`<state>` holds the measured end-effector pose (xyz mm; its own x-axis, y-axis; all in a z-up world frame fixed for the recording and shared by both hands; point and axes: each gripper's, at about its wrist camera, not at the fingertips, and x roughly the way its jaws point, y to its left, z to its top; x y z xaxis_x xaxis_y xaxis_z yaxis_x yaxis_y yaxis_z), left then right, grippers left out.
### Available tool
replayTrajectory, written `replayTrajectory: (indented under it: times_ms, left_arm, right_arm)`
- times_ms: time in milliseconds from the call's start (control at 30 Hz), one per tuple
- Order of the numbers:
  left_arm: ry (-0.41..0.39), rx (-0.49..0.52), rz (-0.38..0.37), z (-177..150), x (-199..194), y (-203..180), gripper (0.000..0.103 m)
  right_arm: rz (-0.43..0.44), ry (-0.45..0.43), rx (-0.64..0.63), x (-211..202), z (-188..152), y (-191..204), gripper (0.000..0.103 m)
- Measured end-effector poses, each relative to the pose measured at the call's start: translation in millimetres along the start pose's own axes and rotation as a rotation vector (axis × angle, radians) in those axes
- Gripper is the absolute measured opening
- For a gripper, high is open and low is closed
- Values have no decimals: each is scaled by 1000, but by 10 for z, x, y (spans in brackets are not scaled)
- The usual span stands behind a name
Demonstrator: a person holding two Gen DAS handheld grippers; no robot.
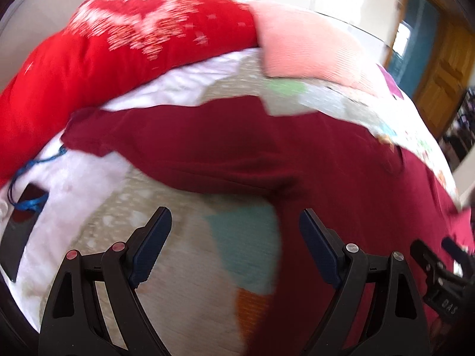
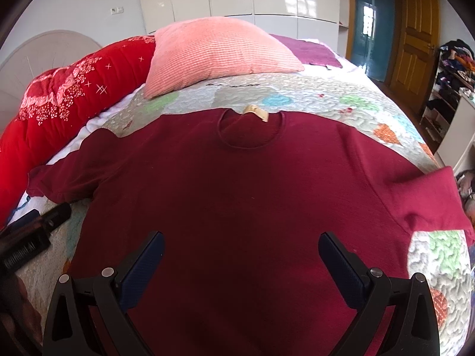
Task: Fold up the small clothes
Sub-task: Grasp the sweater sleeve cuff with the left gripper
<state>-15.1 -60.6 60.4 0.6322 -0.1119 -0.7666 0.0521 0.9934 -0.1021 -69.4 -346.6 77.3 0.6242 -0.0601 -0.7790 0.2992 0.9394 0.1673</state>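
A dark red T-shirt (image 2: pixel 237 184) lies flat, front up, on a patchwork quilt (image 2: pixel 326 98), its neck hole with a tan label pointing to the far side. My right gripper (image 2: pixel 241 249) is open and empty above the shirt's lower body. My left gripper (image 1: pixel 234 225) is open and empty over the quilt, by the shirt's (image 1: pixel 341 192) left side under its left sleeve (image 1: pixel 98 136). The left gripper also shows at the left edge of the right wrist view (image 2: pixel 44 222). The right gripper shows at the right edge of the left wrist view (image 1: pixel 439 258).
A pink cushion (image 2: pixel 219 53) and a red bolster with white patterns (image 2: pixel 74 89) lie at the head of the bed. A purple cloth (image 2: pixel 308 50) lies behind the cushion. A dark phone with a blue cord (image 1: pixel 20 231) lies at the left. A wooden door (image 2: pixel 415 29) stands at the right.
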Motion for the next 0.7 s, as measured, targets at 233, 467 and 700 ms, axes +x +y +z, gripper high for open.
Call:
replayTrajectory:
  times_ms: [233,467,700]
  left_arm:
    - [5,-222,49,288,160,909,88]
    - [16,-543,70,414,534,1850,73]
    - [-5,-661,73,545,840,2121,72]
  right_arm:
    - [31,-2,-51,81,80,223,102]
    - [50,18,-53,149,62,272,102]
    - [56,33,-68,201,61,308,102]
